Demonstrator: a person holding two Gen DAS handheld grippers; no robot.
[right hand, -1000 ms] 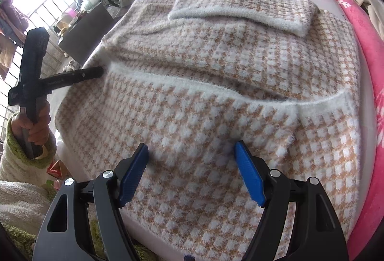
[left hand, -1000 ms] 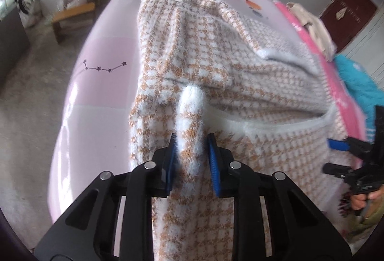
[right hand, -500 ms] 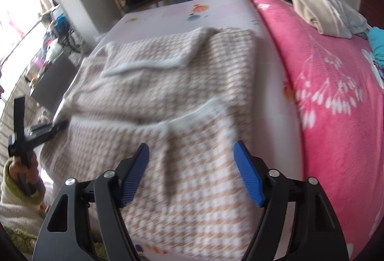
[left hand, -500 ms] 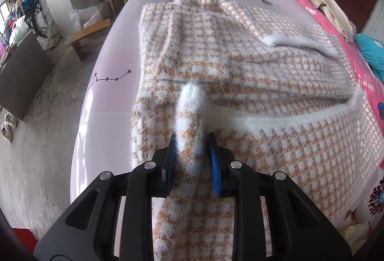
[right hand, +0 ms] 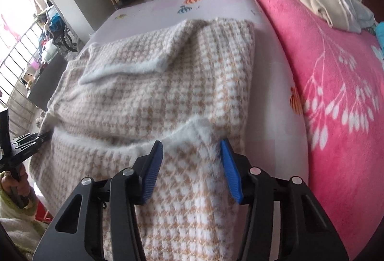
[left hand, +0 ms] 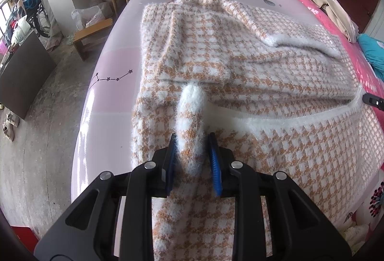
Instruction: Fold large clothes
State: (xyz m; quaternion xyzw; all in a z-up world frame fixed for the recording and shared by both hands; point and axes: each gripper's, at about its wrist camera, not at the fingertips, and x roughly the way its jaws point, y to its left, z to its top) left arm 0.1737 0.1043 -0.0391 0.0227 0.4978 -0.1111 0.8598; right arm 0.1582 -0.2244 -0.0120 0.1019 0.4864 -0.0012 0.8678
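The fuzzy orange-and-white houndstooth knit garment (left hand: 252, 73) lies spread across the pale pink bed sheet (left hand: 110, 97), filling its middle; a bright pink floral blanket (right hand: 336, 83) borders it at three o'clock; the left gripper (left hand: 192, 153), at six o'clock in its own view, pinches a raised ridge of the knit between blue pads; the right gripper (right hand: 192, 165) has just been closing, its fingers part spread astride the white fluffy hem (right hand: 187, 136), the right pad brushing the fuzz.
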